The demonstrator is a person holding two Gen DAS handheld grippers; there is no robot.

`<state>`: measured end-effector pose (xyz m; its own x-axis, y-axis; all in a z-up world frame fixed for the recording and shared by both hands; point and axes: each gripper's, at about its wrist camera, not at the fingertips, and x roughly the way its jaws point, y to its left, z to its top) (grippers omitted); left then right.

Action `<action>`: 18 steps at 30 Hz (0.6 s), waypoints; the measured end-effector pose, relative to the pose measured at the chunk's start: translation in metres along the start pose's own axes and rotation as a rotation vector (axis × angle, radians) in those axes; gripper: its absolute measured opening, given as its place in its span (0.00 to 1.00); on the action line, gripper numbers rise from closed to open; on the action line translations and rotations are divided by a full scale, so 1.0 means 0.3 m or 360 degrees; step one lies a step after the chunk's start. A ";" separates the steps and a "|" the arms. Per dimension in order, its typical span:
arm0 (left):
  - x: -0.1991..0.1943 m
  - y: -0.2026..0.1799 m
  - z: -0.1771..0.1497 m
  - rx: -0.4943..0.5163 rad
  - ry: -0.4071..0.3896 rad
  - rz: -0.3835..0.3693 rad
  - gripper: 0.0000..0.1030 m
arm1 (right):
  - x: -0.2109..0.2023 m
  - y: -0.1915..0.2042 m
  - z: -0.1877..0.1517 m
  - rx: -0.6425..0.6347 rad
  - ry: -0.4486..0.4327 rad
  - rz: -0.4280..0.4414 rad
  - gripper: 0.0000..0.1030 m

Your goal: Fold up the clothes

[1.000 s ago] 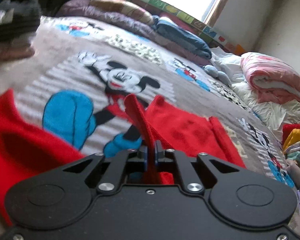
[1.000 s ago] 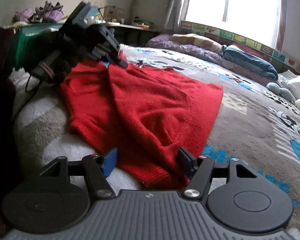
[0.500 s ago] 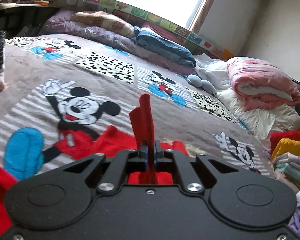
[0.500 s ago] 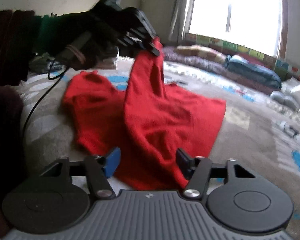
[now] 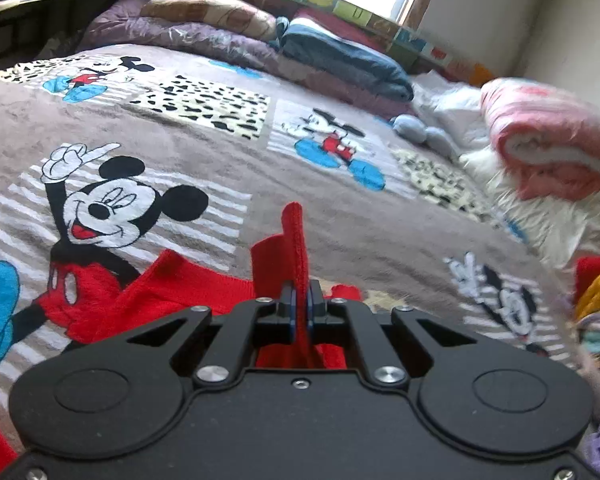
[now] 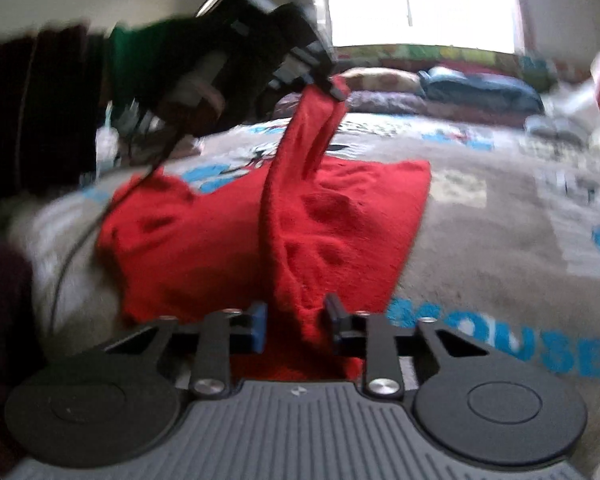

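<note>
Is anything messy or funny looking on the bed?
The red sweater is not lying flat: the left gripper pinches one edge and holds it up, so it hangs in a bunched, dented ridge. The right gripper has its jaws open around the lower end. Nothing looks torn or spilled.

Black left claw [image 5: 301, 308], silver screws (right claw [image 6: 296, 320] has ribbed grey body).
</note>
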<state>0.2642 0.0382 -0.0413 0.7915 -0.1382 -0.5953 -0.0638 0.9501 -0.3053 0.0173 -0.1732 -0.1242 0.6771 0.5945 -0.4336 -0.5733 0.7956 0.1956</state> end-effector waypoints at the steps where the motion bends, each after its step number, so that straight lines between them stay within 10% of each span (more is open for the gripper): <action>1: 0.017 -0.012 -0.004 0.0014 0.0011 0.0016 0.02 | -0.002 -0.019 -0.001 0.0066 -0.0004 0.0022 0.23; 18: 0.208 -0.201 -0.089 0.0371 0.0034 0.0243 0.02 | 0.010 -0.203 -0.079 0.0936 -0.0034 0.0318 0.21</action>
<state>0.3012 -0.0353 -0.0797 0.7702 0.0081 -0.6377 -0.0376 0.9988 -0.0328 0.0434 -0.2227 -0.1582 0.5956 0.7359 -0.3220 -0.3439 0.5959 0.7257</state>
